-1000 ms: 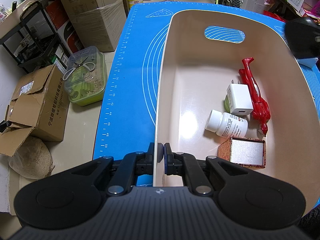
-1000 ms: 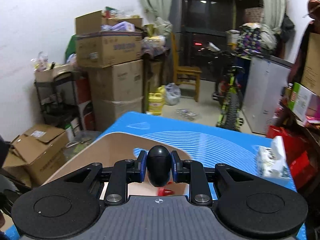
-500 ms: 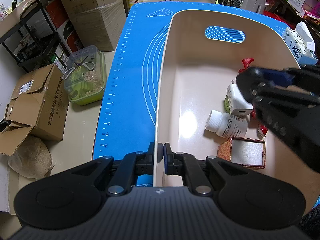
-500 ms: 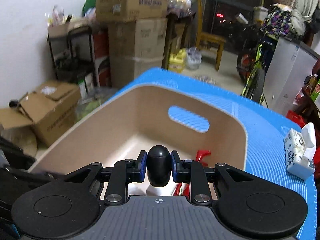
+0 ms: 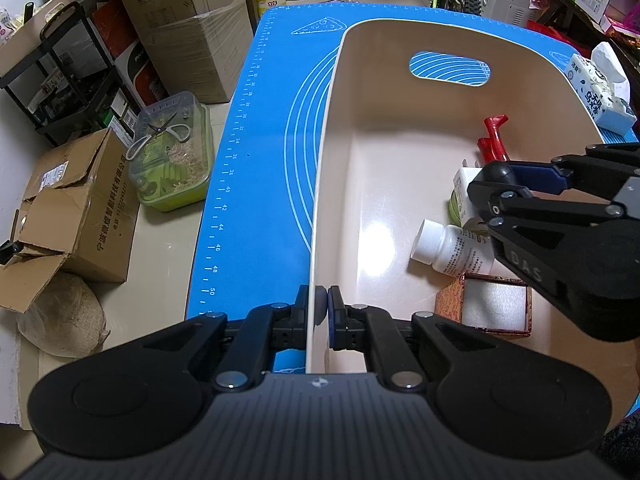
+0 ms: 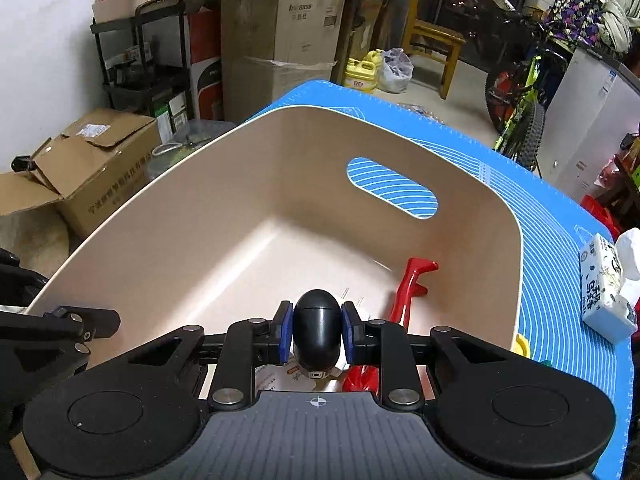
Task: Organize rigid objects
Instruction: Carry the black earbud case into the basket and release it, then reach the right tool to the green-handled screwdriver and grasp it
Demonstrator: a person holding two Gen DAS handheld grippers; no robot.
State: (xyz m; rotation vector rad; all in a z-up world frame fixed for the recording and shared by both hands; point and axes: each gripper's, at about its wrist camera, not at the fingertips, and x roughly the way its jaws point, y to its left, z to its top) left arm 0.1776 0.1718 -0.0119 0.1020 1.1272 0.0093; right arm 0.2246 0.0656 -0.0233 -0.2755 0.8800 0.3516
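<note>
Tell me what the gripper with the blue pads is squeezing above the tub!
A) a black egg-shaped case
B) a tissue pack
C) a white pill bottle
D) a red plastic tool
A. The right gripper is shut on the black egg-shaped case, pinched between its blue pads over the beige tub; the white pill bottle and red plastic tool lie inside the tub, and the tissue pack sits on the blue mat.

Light: bright, even, from overhead
Glare: white hotspot on the bin (image 5: 372,236) floor
Shadows: soft, short
Focus: sharp throughout
Distortion: strong fisheye bending at edges, dark corners
Background: doorway dim in right view
</note>
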